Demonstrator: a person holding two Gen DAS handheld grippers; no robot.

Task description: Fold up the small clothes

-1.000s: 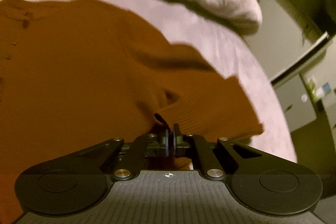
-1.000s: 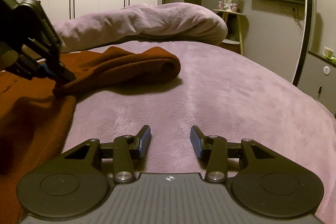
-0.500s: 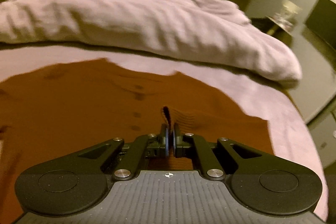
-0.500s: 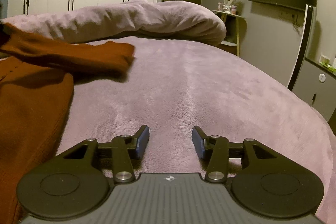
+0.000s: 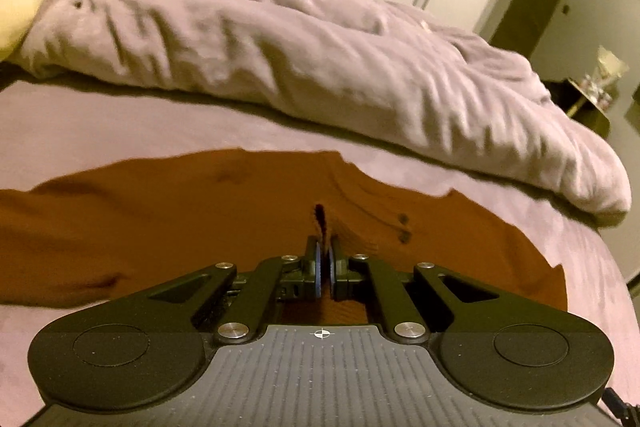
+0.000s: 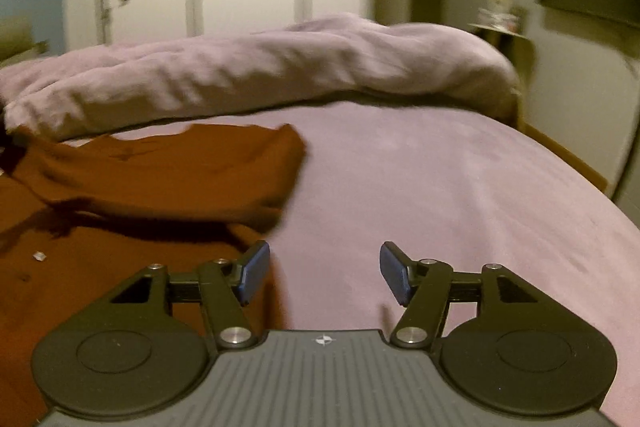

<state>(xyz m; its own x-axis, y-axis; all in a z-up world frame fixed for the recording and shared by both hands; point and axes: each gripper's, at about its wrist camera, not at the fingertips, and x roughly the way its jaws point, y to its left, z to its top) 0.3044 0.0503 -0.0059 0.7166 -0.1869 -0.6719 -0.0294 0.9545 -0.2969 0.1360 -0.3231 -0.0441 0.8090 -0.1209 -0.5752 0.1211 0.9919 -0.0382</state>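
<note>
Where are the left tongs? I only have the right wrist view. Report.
Observer: The left tongs are shut on a raised fold of the sweater.
Operator: Tell me what part that is.
Observer: A ribbed edge, maybe a cuff or hem; I cannot tell which.
Operator: Give me a landmark beside it.
Observer: Two dark buttons sit just right of the fold in the left wrist view.
</note>
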